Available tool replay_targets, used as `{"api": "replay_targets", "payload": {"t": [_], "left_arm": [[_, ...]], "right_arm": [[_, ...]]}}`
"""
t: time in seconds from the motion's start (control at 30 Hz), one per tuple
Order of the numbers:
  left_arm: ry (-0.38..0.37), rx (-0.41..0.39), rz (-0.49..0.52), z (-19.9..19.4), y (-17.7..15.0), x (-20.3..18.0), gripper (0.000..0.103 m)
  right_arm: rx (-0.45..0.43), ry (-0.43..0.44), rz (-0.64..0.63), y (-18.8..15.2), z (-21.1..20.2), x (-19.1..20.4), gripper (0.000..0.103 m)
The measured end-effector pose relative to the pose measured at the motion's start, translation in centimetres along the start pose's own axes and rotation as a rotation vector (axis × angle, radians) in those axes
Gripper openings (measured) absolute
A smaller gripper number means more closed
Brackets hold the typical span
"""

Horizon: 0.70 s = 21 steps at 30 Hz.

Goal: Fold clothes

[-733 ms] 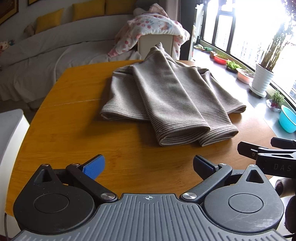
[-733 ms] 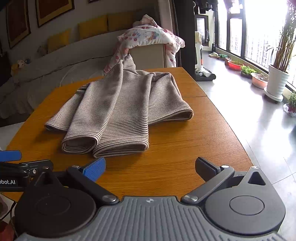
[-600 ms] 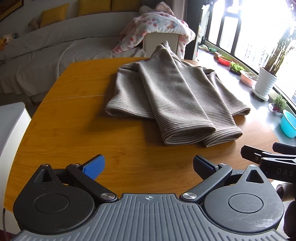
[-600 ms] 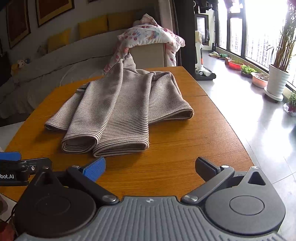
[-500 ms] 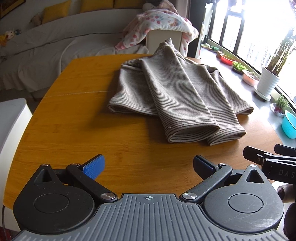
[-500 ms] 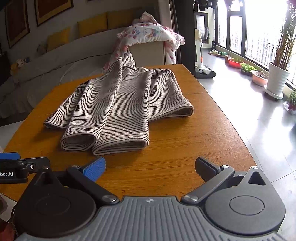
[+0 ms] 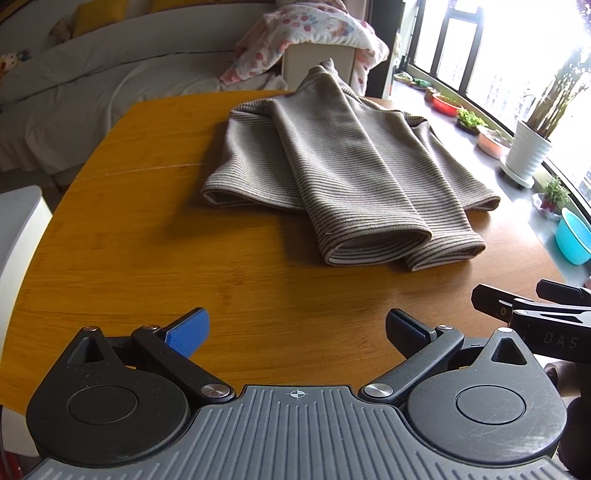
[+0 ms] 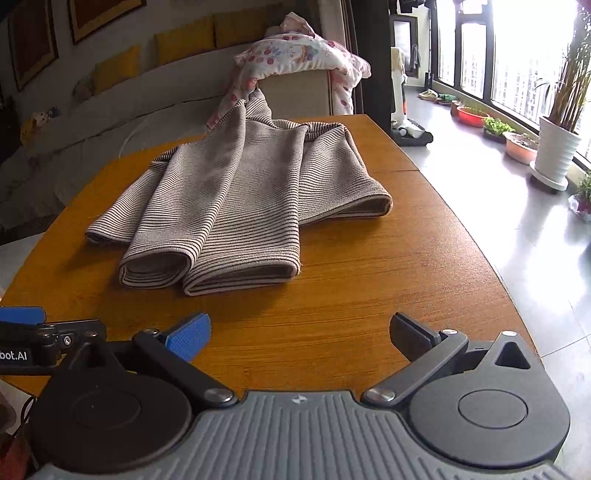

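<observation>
A grey-brown striped sweater (image 7: 343, 170) lies on the wooden table (image 7: 147, 240), its two sleeves folded over the body and pointing toward me. In the right wrist view the sweater (image 8: 243, 199) lies ahead and left of centre. My left gripper (image 7: 297, 328) hovers open over the near part of the table, short of the sleeve cuffs, with nothing between its fingers. My right gripper (image 8: 301, 330) is open too and holds nothing. Each gripper shows at the edge of the other's view: the right one (image 7: 532, 306), the left one (image 8: 33, 328).
A chair back draped with a floral blanket (image 7: 325, 29) stands behind the table's far edge. A white-covered sofa (image 7: 92, 92) lies to the left. Potted plants (image 8: 557, 147) and bowls line the window on the right. A white object (image 7: 18, 236) sits at the left table edge.
Both grippers have crept forward toward the sweater, so it sits slightly larger and lower in view. Their jaws stay open and the sweater has not moved.
</observation>
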<state>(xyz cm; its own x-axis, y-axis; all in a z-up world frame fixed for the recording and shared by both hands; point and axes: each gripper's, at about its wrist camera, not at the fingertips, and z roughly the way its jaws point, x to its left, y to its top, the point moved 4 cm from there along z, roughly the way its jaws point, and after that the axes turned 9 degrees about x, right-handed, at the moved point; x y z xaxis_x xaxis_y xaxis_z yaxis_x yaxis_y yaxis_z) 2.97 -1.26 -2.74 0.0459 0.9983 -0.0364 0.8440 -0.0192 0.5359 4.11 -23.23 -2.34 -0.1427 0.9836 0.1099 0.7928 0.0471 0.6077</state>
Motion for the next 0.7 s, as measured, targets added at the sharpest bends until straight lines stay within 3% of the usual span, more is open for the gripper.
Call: {"api": "replay_targets", "payload": {"t": [0.57,0.7], "left_arm": [[-0.019,0.014,-0.015,-1.2,-2.5,0.3,0.103],[-0.032,0.032,-0.03,0.2,-0.6,2.2,0.103]], "right_arm": [[0.005,0.001,0.005,0.0,-0.1,-0.3,0.103],[0.008,0.0,0.006,0.1,0.0,-0.3,0.103]]}}
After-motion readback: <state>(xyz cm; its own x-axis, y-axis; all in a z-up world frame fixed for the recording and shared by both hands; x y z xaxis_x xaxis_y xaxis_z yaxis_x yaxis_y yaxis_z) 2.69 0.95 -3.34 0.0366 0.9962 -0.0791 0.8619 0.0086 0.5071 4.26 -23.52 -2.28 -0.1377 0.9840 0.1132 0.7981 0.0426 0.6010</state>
